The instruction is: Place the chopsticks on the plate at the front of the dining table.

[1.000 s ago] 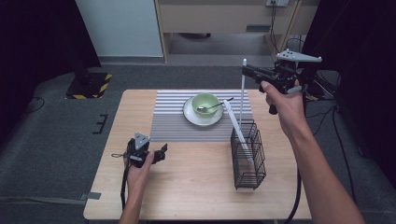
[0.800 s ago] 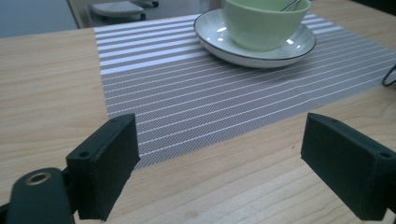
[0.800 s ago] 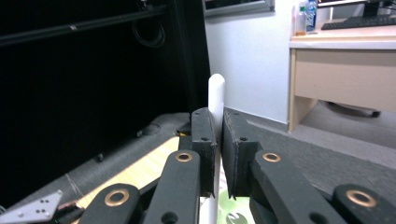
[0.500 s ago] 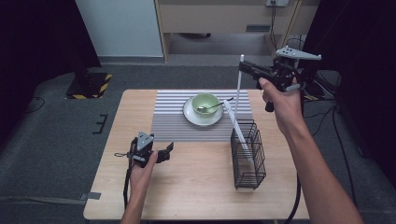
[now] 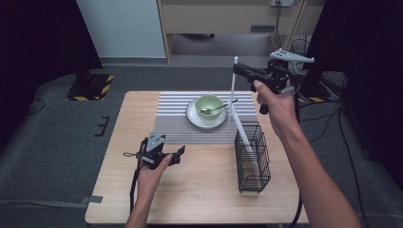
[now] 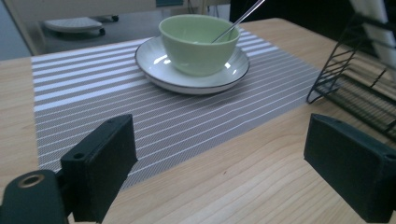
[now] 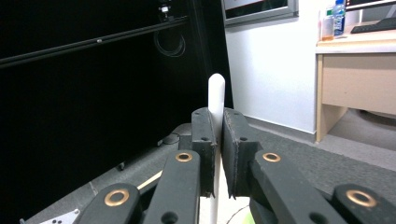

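My right gripper (image 5: 236, 67) is held high over the table's far right, shut on a thin white rod (image 5: 233, 95) that hangs nearly upright from its jaws. In the right gripper view the rod's rounded tip (image 7: 216, 91) sticks up above the closed gripper (image 7: 216, 135). A second white rod (image 5: 244, 137) leans inside the black wire basket (image 5: 252, 178). A green bowl (image 5: 209, 104) with a spoon (image 5: 221, 108) sits on a white plate (image 5: 195, 116). My left gripper (image 5: 179, 153) rests low on the wood, open and holding nothing (image 6: 224, 163).
A grey striped placemat (image 5: 176, 123) lies under the plate at the table's far middle. The basket (image 6: 355, 88) stands right of the left gripper. Bare wood (image 5: 199, 190) spreads across the near half. Cables trail off the table's right side.
My right gripper has carried the white rod a little to the left. The left gripper has edged slightly right along the table, still open.
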### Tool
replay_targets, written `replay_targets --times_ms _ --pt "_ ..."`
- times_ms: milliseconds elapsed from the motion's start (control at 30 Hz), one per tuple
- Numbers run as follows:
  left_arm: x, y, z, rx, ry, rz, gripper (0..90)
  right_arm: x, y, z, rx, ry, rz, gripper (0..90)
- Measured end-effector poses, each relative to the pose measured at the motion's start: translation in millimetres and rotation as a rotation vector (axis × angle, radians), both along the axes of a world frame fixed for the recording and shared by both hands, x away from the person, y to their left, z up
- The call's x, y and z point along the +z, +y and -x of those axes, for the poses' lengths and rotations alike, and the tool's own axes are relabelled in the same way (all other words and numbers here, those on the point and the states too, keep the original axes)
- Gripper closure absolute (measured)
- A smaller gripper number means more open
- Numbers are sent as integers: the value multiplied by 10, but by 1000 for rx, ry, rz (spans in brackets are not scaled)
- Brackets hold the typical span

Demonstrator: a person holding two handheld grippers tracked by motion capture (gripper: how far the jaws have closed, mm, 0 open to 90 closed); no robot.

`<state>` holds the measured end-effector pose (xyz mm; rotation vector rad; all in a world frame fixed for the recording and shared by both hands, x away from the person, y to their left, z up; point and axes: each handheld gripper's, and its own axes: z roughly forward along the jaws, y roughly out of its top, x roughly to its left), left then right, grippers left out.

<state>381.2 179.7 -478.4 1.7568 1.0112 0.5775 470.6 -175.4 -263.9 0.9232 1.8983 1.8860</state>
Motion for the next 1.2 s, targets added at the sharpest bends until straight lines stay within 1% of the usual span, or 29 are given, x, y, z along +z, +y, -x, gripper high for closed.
replay_targets --times_ms 67,133,200,233,333,400,433,467,500,567,600,700,800,833,900,933,967,1033,1133,1167,1200 --pt "32 -18 -19 -13 8 10 87 -31 40 -35 5 6 -5 842" --pt "82 -32 -41 -20 9 6 88 -59 81 -63 13 11 -8 842" --pt "137 -51 -60 -29 7 20 99 -86 143 -83 27 13 -13 842" --pt "163 -63 -70 -36 8 24 99 -86 143 -83 27 13 -13 842" --pt "259 -150 -115 -59 9 7 102 -116 209 -93 37 16 -7 842" --pt "305 -221 -133 -76 6 7 102 -133 249 -94 42 19 -6 842" --pt "327 -255 -140 -83 5 12 101 -139 266 -91 46 21 -6 842" --pt "363 -318 -157 -101 4 24 102 -149 294 -84 50 23 -7 842" --pt "363 -318 -157 -101 4 24 102 -149 294 -84 50 23 -7 842" --pt "390 -371 -174 -109 -1 24 102 -155 316 -79 54 24 -4 842" --pt "406 -407 -187 -115 -4 29 104 -155 322 -77 55 25 -5 842" --pt "438 -473 -204 -141 -4 63 115 -153 339 -69 55 30 -13 842" --pt "475 -541 -212 -164 -17 62 132 -149 353 -72 58 37 -21 842" --pt "484 -561 -218 -175 -17 70 134 -148 355 -71 60 38 -21 842" --pt "493 -584 -224 -182 -16 83 149 -146 363 -68 64 41 -25 842" --pt "498 -598 -228 -192 -16 89 184 -144 373 -60 71 44 -27 842" --pt "500 -611 -230 -202 -17 94 184 -144 373 -60 71 44 -27 842" --pt "506 -637 -230 -216 -21 108 214 -139 386 -50 80 44 -25 842" --pt "499 -669 -234 -242 -13 147 280 -127 399 -38 94 49 -27 842" --pt "497 -674 -235 -245 -12 150 336 -122 407 -31 99 51 -24 842" --pt "494 -680 -236 -248 -9 152 365 -121 409 -30 103 52 -23 842"
